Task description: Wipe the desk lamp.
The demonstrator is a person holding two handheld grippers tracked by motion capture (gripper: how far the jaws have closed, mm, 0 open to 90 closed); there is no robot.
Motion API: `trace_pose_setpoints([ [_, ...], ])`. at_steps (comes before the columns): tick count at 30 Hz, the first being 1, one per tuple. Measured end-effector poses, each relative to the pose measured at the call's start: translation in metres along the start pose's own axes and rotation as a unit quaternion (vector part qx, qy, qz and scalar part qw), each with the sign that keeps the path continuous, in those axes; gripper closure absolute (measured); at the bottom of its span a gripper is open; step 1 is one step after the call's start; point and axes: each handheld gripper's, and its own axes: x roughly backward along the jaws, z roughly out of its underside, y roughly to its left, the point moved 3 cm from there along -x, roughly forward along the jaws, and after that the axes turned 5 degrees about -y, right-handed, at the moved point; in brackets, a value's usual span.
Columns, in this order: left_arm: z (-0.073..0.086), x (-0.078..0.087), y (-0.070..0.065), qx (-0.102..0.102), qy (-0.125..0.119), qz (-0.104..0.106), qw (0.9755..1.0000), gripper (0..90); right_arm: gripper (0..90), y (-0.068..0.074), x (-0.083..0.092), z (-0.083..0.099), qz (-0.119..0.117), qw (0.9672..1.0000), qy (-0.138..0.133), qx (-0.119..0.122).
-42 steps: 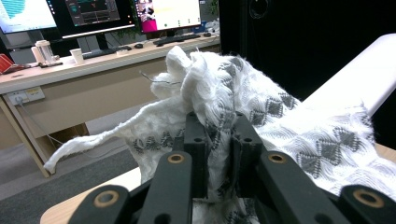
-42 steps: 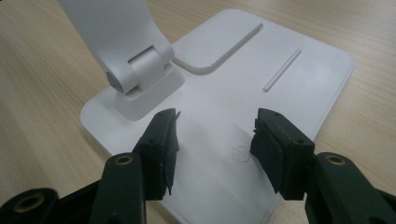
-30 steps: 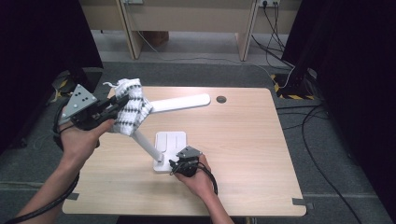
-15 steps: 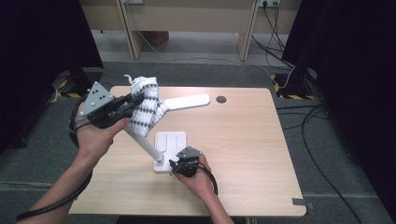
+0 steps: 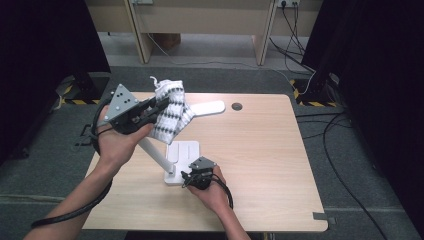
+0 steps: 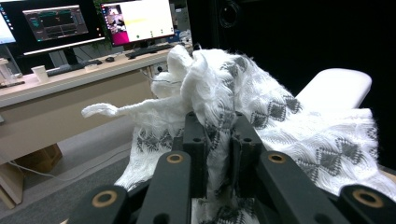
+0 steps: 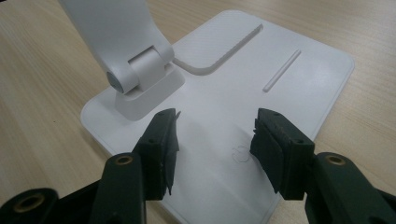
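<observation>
A white desk lamp stands on the wooden table (image 5: 260,150), with a flat base (image 5: 182,152) (image 7: 280,84), a slanted arm (image 5: 152,152) and a long head (image 5: 210,106) (image 6: 336,86). A white cloth with a dark diamond pattern (image 5: 170,112) (image 6: 261,107) hangs over the arm and head. My left gripper (image 5: 160,106) (image 6: 218,126) is shut on a bunched fold of that cloth, held up in the air. My right gripper (image 5: 187,177) (image 7: 215,135) is open, its jaws standing over the near edge of the lamp base beside the hinge (image 7: 140,74).
A round grommet hole (image 5: 236,106) sits in the table's far edge. Cables (image 5: 295,20) run along the floor behind, by a long bench. Monitors (image 6: 135,18) and a cup (image 6: 41,73) stand on a desk in the left gripper view.
My left gripper has carried the cloth to the right and up, over the lamp arm toward the head. The right gripper has stayed at the base.
</observation>
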Motion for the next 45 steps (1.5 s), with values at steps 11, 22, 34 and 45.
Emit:
trace_pose_setpoints([
  [11,-0.006,-0.015,-0.013,-0.001,-0.007,0.011,0.9999,79.1,49.6,0.0,0.0,0.0,-0.002,1.0,-0.001,0.001],
  [22,-0.012,-0.032,-0.028,-0.003,-0.013,0.023,0.9996,79.0,49.6,0.0,0.0,0.0,-0.002,1.0,0.0,0.001],
  [34,-0.019,-0.047,-0.045,-0.008,-0.015,0.037,0.9992,79.0,49.6,0.0,0.0,0.0,-0.002,1.0,0.0,0.001],
  [45,-0.027,-0.062,-0.065,-0.011,-0.019,0.055,0.9983,78.9,49.6,0.0,0.0,0.0,-0.002,1.0,-0.001,0.0],
])
